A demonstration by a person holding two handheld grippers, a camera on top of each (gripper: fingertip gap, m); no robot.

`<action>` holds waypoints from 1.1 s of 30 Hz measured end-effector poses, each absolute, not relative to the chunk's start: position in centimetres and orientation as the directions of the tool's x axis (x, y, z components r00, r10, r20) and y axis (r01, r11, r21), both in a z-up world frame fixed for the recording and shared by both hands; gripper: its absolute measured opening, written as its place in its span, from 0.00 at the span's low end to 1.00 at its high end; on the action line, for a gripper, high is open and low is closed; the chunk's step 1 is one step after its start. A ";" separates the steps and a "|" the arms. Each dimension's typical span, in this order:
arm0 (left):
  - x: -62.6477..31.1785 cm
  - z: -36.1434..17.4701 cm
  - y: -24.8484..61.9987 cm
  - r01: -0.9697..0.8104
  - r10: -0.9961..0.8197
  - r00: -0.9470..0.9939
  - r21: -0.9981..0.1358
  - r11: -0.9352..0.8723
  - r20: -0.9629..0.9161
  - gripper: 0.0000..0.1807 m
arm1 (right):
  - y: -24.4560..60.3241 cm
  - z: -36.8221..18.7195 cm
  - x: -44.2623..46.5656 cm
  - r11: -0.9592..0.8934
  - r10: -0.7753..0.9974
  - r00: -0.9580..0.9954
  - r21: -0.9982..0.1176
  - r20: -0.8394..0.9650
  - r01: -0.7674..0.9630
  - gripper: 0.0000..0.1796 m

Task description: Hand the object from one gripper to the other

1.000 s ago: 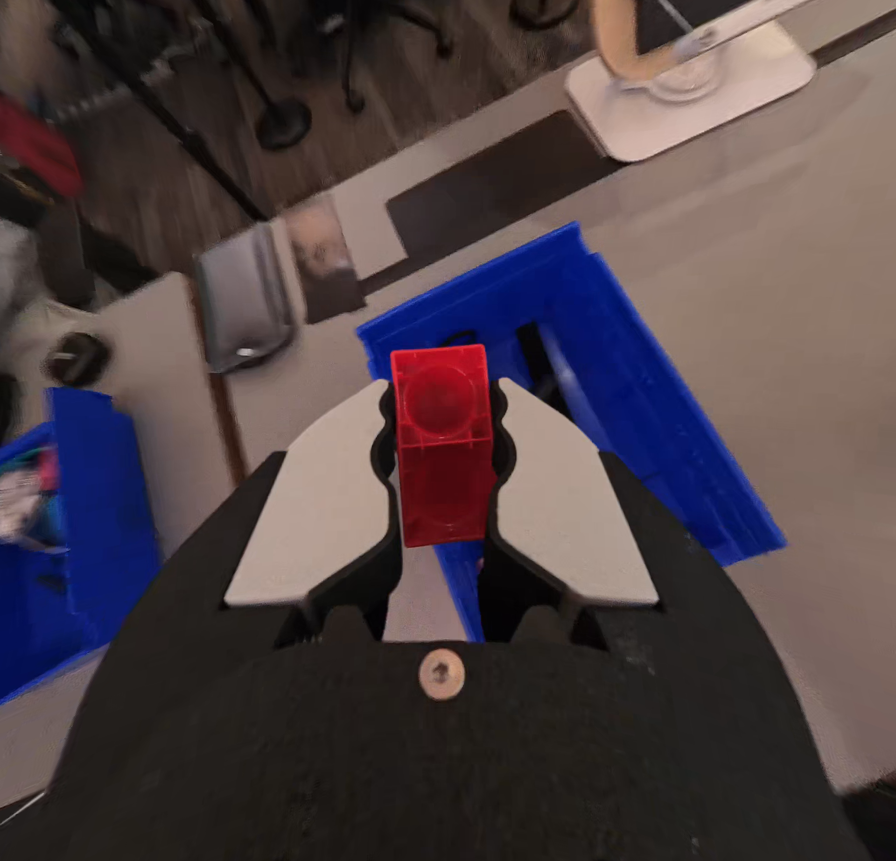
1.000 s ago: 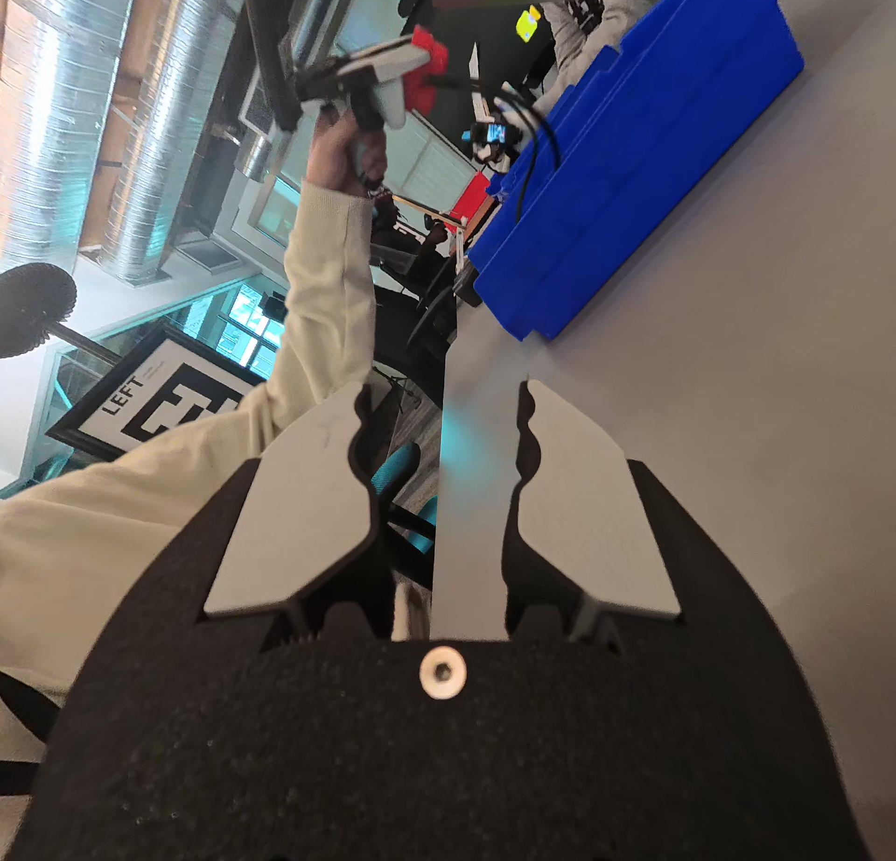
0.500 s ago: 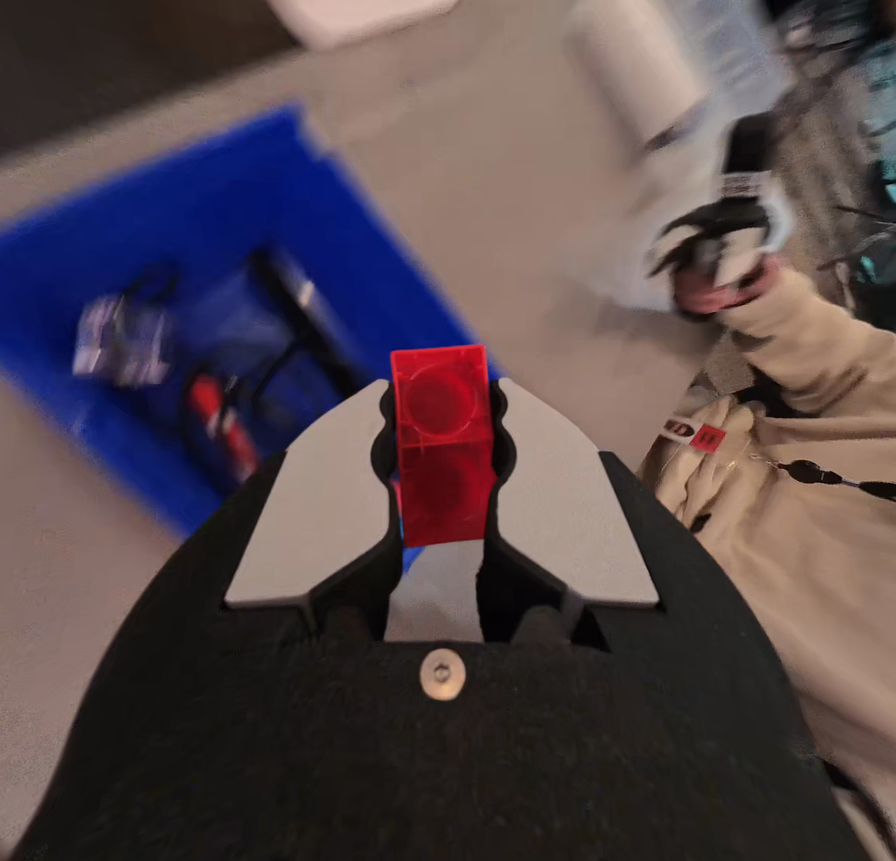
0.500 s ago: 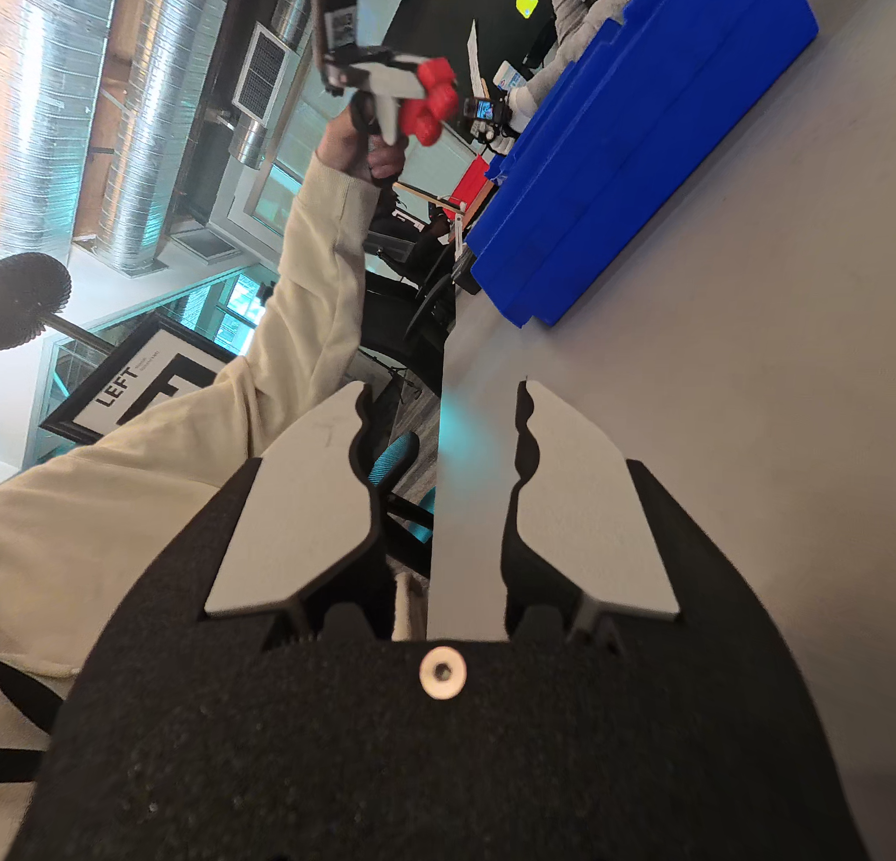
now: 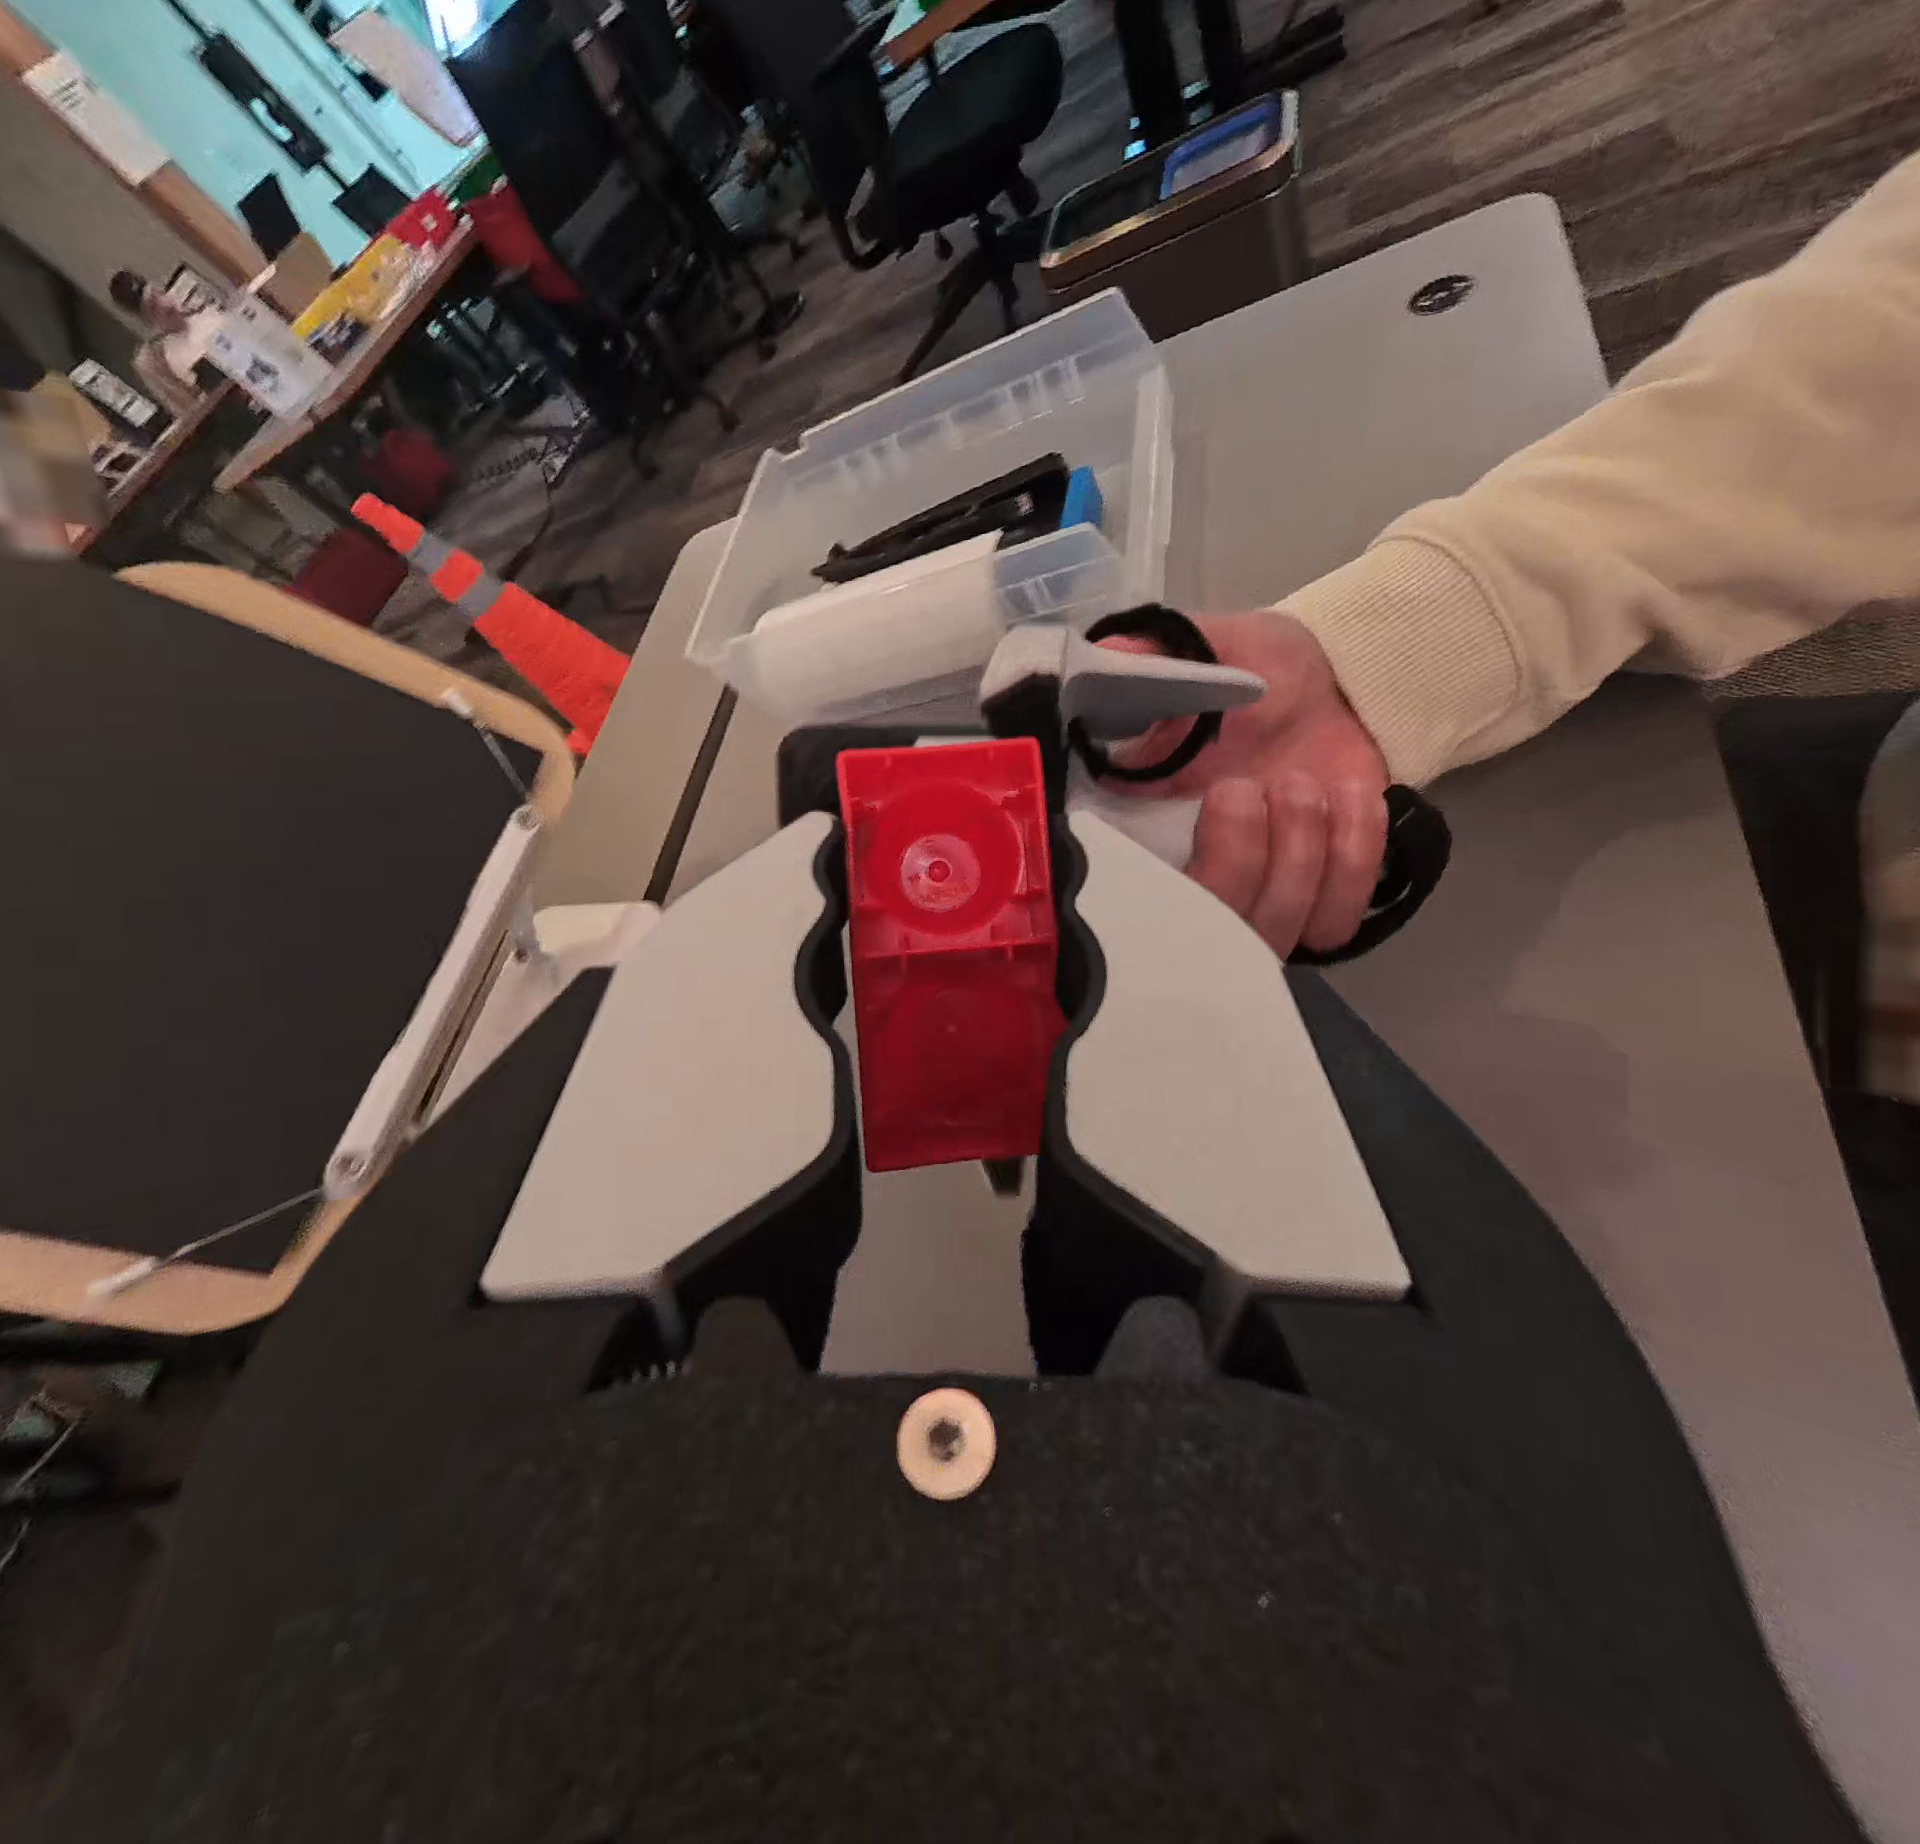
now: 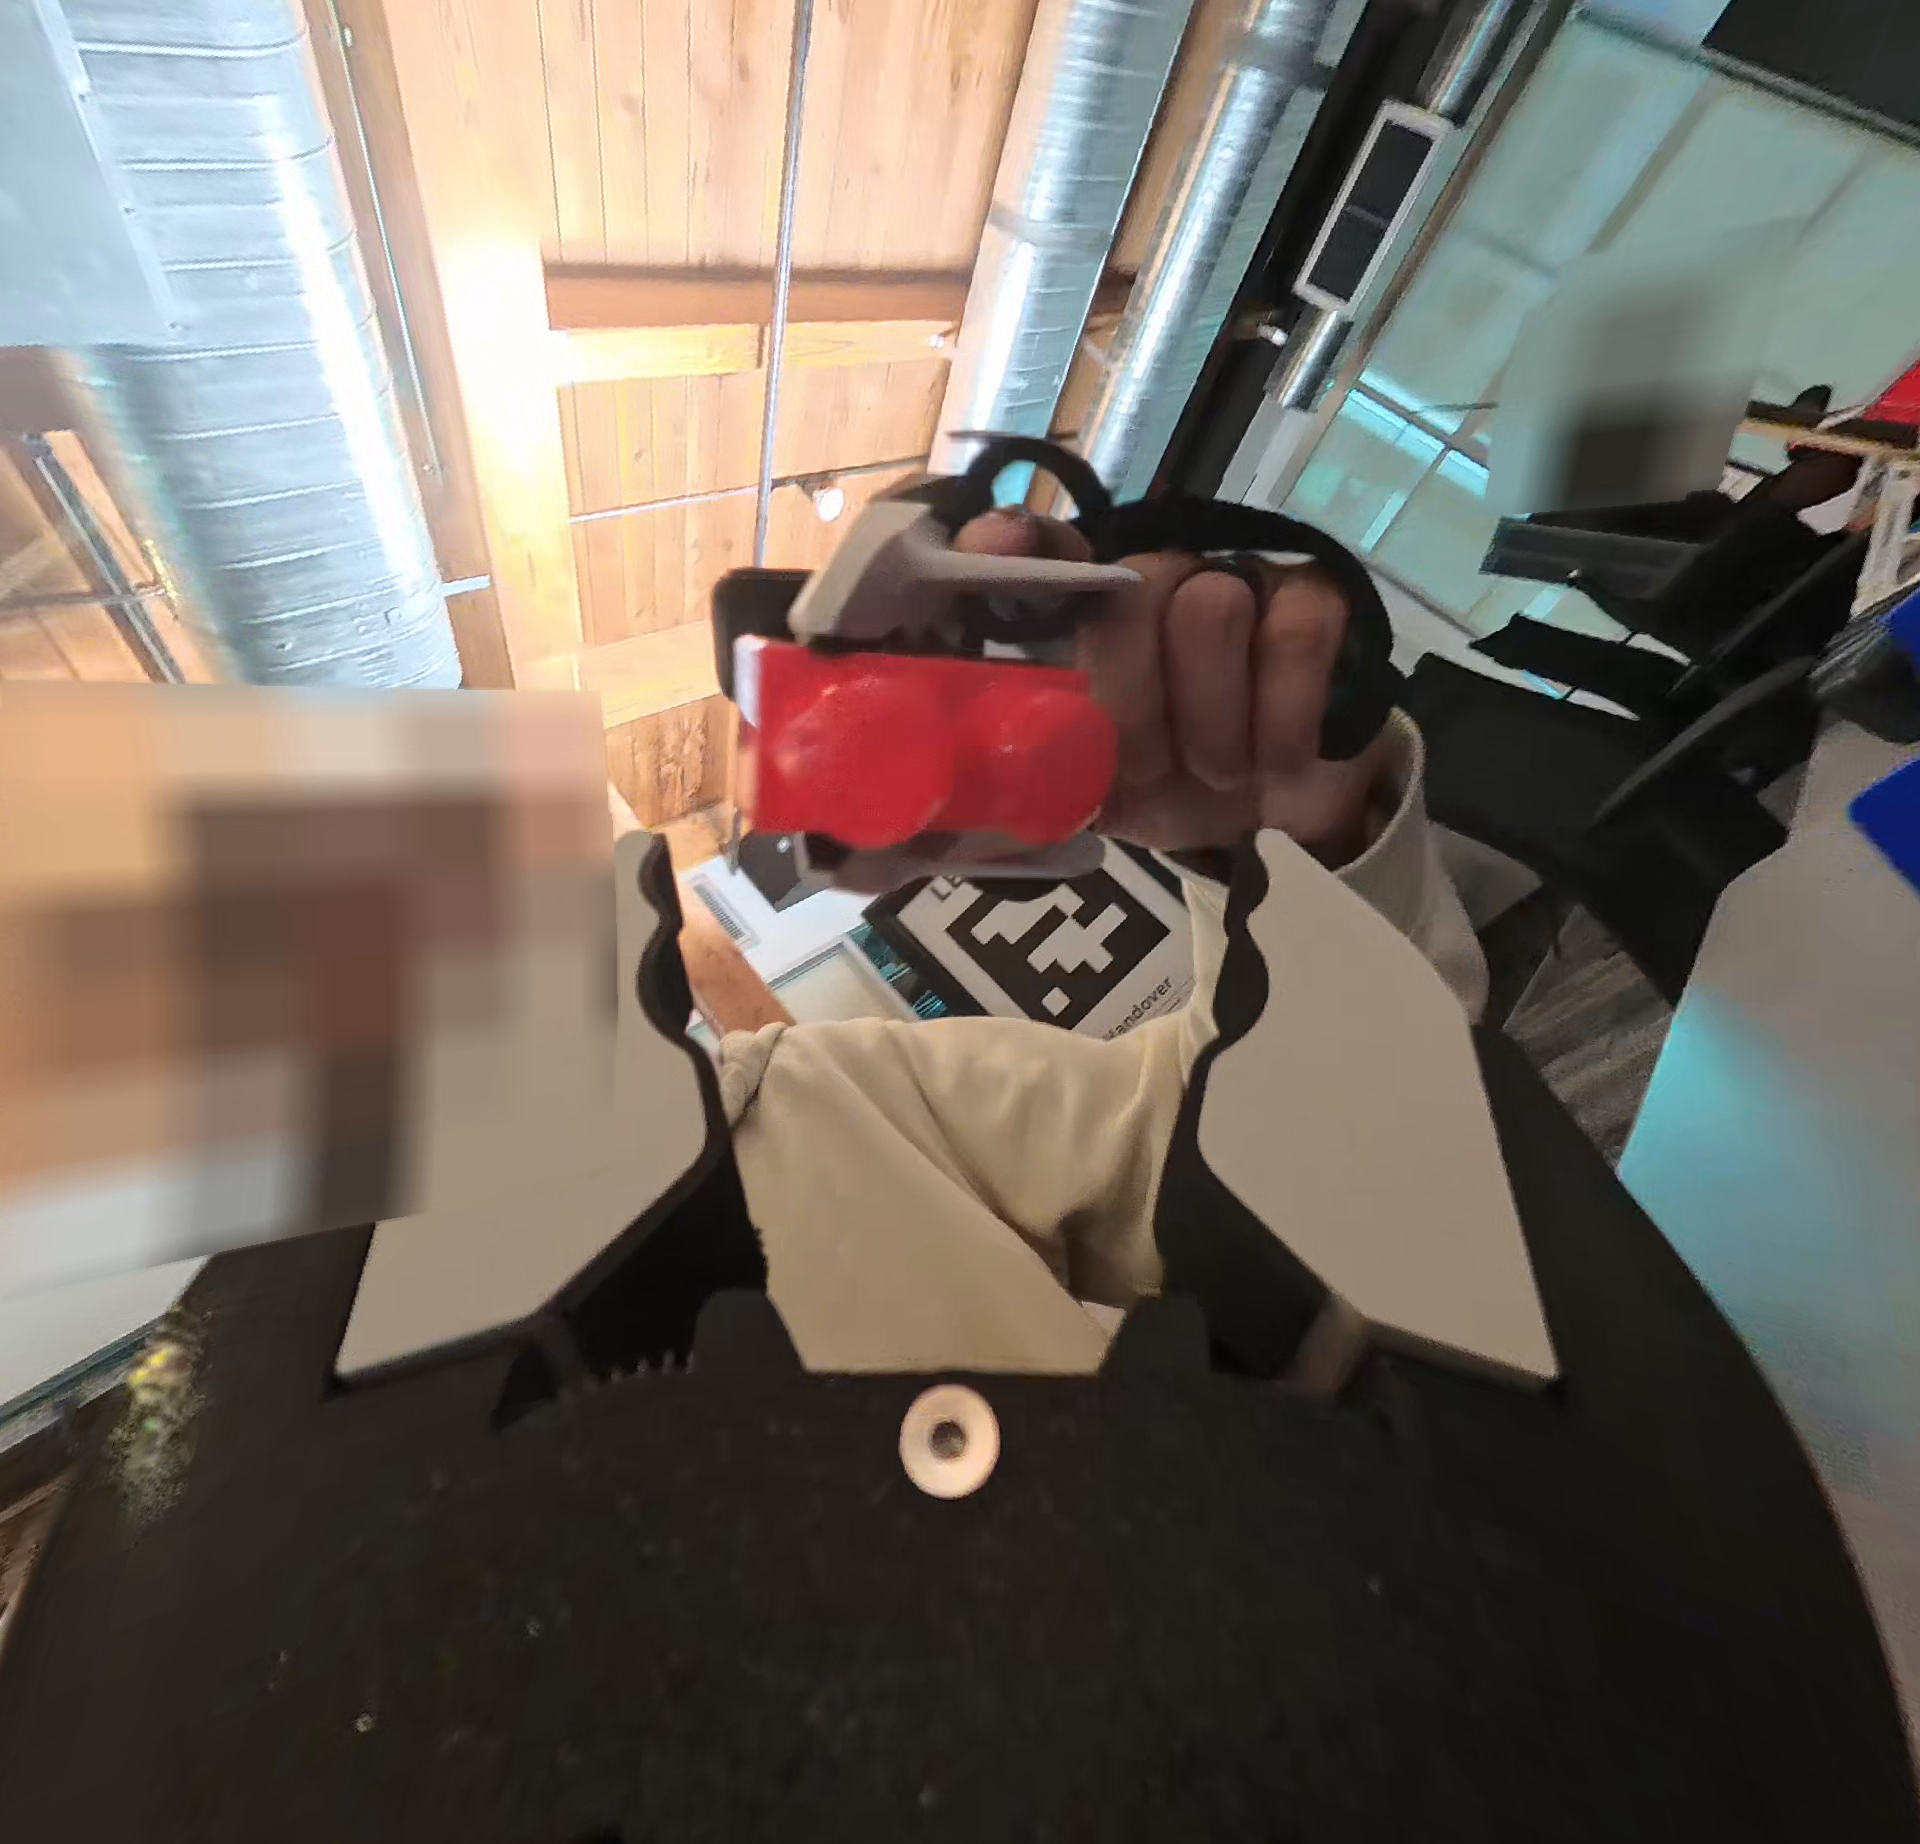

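The left gripper point(image 5: 943, 864) pinches a red block point(image 5: 943, 953) between its fingers, above the grey surface point(image 5: 1621, 1119). Beyond it the right gripper point(image 5: 1127, 688) shows edge-on, partly hidden by the block. In its own view, the right gripper's point(image 6: 951, 947) fingers are spread wide and empty; the block point(image 6: 920, 750) looks blurred there.

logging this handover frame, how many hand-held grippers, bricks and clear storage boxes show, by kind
hand-held grippers: 2, left hand-held gripper shut on the brick, right hand-held gripper open
translucent red plastic two-stud brick: 1
clear plastic storage box on the grey table: 1
total: 4
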State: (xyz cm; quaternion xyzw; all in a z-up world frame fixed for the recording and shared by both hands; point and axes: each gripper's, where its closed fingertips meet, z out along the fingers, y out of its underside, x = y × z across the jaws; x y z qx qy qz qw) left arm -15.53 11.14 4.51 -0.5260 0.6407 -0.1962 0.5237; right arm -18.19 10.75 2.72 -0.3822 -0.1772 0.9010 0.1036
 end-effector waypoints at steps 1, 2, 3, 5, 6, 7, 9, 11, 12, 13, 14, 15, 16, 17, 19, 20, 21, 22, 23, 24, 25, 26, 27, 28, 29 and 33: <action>-14.9 4.3 10.7 -0.460 -0.882 0.083 -0.803 0.379 -0.465 0.20 | 10.3 2.7 -18.2 -0.917 0.306 -0.700 -0.398 -0.645 -0.034 0.56; -14.3 4.0 10.4 -0.454 -0.884 0.068 -0.803 0.386 -0.463 0.20 | 10.1 2.8 -18.0 -0.921 0.287 -0.720 -0.388 -0.632 -0.026 0.55; -14.0 3.8 10.3 -0.452 -0.882 0.066 -0.802 0.390 -0.466 0.20 | 10.0 2.9 -17.7 -0.924 0.274 -0.735 -0.382 -0.620 -0.022 0.53; -13.4 3.4 10.2 -0.438 -0.886 0.058 -0.809 0.392 -0.461 0.20 | 9.9 2.6 -17.4 -0.918 0.279 -0.740 -0.396 -0.611 -0.019 0.50; -13.1 3.3 10.0 -0.420 -0.893 0.051 -0.821 0.386 -0.446 0.20 | 10.1 2.4 -17.2 -0.918 0.288 -0.738 -0.394 -0.610 -0.033 0.50; -12.9 3.2 9.8 -0.403 -0.900 0.048 -0.832 0.380 -0.434 0.20 | 10.2 2.3 -17.0 -0.918 0.290 -0.743 -0.394 -0.603 -0.039 0.49; -12.6 2.7 9.8 -0.385 -0.902 0.050 -0.842 0.378 -0.428 0.20 | 10.2 2.6 -16.1 -0.915 0.285 -0.778 -0.400 -0.560 -0.047 0.39; -12.7 2.2 9.9 -0.370 -0.907 0.057 -0.852 0.370 -0.418 0.20 | 10.3 2.0 -16.1 -0.907 0.298 -0.751 -0.421 -0.590 -0.029 0.39; -12.8 2.0 9.9 -0.367 -0.909 0.062 -0.856 0.363 -0.412 0.20 | 10.3 1.7 -16.2 -0.900 0.315 -0.731 -0.435 -0.605 -0.027 0.39; -12.9 1.7 10.0 -0.370 -0.908 0.072 -0.857 0.359 -0.412 0.20 | 10.4 1.4 -16.3 -0.895 0.331 -0.712 -0.445 -0.620 -0.029 0.39; -13.0 1.4 10.2 -0.377 -0.904 0.093 -0.855 0.357 -0.418 0.20 | 10.5 1.1 -16.4 -0.893 0.346 -0.691 -0.449 -0.634 -0.035 0.39; -13.3 1.0 10.5 -0.387 -0.898 0.126 -0.855 0.346 -0.421 0.20 | 10.8 0.7 -16.4 -0.890 0.367 -0.668 -0.452 -0.647 -0.051 0.39; -13.7 0.5 11.0 -0.408 -0.893 0.173 -0.855 0.320 -0.416 0.21 | 11.0 0.4 -16.4 -0.885 0.390 -0.644 -0.460 -0.658 -0.066 0.39; -14.5 0.0 11.7 -0.438 -0.885 0.240 -0.858 0.268 -0.399 0.22 | 11.4 0.1 -16.4 -0.879 0.417 -0.610 -0.470 -0.674 -0.082 0.39; -16.6 -1.8 12.1 -0.459 -0.894 0.338 -0.881 0.114 -0.292 0.25 | 12.3 -1.2 -16.4 -0.844 0.510 -0.476 -0.524 -0.717 -0.114 0.39; -17.5 -2.7 11.6 -0.426 -0.909 0.364 -0.904 0.031 -0.203 0.26 | 12.7 -2.0 -16.3 -0.802 0.580 -0.385 -0.585 -0.718 -0.118 0.39; -18.3 -3.6 11.0 -0.377 -0.918 0.380 -0.925 -0.040 -0.115 0.27 | 13.0 -2.8 -16.2 -0.749 0.653 -0.289 -0.654 -0.700 -0.109 0.39; -19.0 -4.7 10.4 -0.340 -0.923 0.383 -0.936 -0.090 -0.050 0.28 | 13.3 -3.4 -16.0 -0.701 0.707 -0.215 -0.708 -0.674 -0.087 0.39; -19.6 -6.0 9.9 -0.328 -0.923 0.385 -0.937 -0.122 -0.015 0.28 | 13.2 -3.7 -15.7 -0.669 0.737 -0.181 -0.741 -0.651 -0.056 0.39; -20.1 -7.3 9.2 -0.333 -0.926 0.376 -0.932 -0.141 0.006 0.28 | 12.9 -3.9 -15.4 -0.658 0.743 -0.180 -0.752 -0.645 -0.021 0.39; -20.3 -8.2 8.2 -0.341 -0.941 0.338 -0.928 -0.152 0.031 0.28 | 12.4 -4.0 -15.1 -0.660 0.733 -0.200 -0.751 -0.650 0.022 0.39; -20.1 -8.6 6.6 -0.347 -0.962 0.266 -0.925 -0.152 0.059 0.28 | 11.5 -4.1 -14.8 -0.674 0.702 -0.244 -0.735 -0.669 0.079 0.39; -19.8 -8.5 5.0 -0.352 -0.981 0.178 -0.926 -0.140 0.081 0.27 | 10.3 -4.3 -14.5 -0.687 0.654 -0.287 -0.708 -0.700 0.161 0.39; -19.5 -8.2 3.7 -0.359 -0.990 0.103 -0.925 -0.123 0.091 0.27 | 9.0 -4.8 -14.3 -0.680 0.620 -0.312 -0.692 -0.720 0.243 0.39; -19.2 -7.8 2.9 -0.369 -0.995 0.055 -0.924 -0.100 0.085 0.27 | 7.7 -5.4 -14.1 -0.658 0.601 -0.331 -0.686 -0.727 0.313 0.39; -17.8 -6.1 1.3 -0.400 -0.999 -0.049 -0.916 0.031 -0.012 0.29 | 3.7 -6.3 -14.4 -0.600 0.484 -0.418 -0.640 -0.769 0.481 0.39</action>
